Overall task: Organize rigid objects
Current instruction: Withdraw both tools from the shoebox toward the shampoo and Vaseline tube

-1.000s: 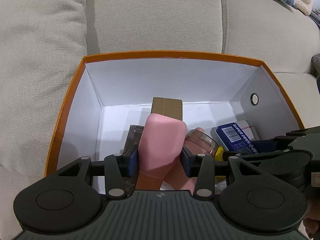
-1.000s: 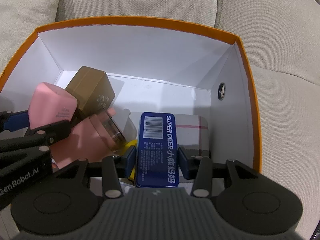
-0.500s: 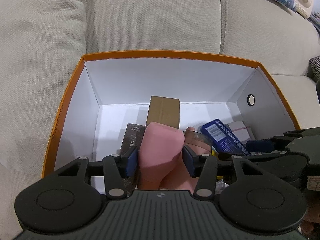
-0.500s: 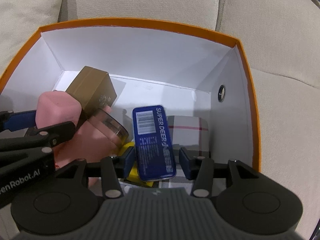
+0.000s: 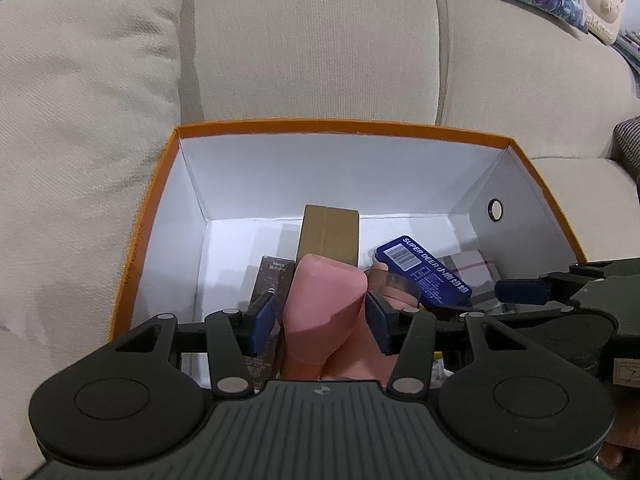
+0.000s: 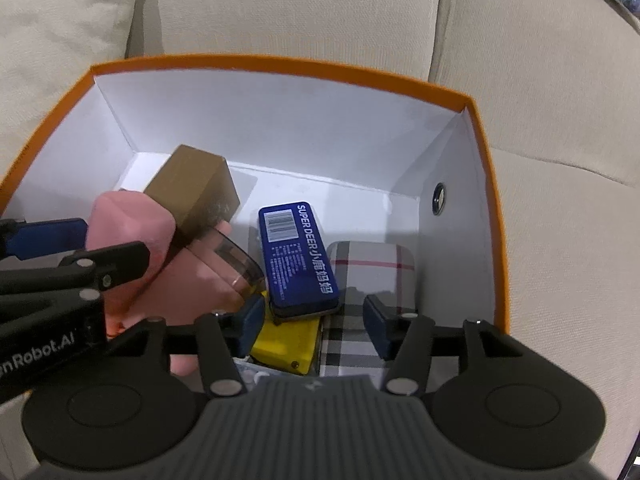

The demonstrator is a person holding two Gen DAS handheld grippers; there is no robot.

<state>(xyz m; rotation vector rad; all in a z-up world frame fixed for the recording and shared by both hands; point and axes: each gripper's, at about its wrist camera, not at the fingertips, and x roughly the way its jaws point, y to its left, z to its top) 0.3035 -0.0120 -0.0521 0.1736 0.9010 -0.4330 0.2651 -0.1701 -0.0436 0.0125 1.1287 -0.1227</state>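
A soft cream sofa fills the room, with big fat cushions behind. At the far right top of the sofa back lies a colourful cloth with a bear face. An orange box with white inside walls sits on the sofa seat.

Inside the box, going left to right, there is a dark thin box, then a brown cardboard box standing behind it. Next is a pink bottle. The left gripper has its fingers let go, with small gaps on both sides of the pink bottle. The bottle has a clear smoky cap. Then comes the blue tin, lying on top of a yellow box and leaning against a checked case. The right gripper is wide apart and holds nothing; the blue tin is just in front of its fingers.

A second ago the left gripper squeezed the pink bottle and the right gripper squeezed the blue tin. Now both have let go. The blue tin has dropped and turned to the side, and both grippers have pulled back a bit.
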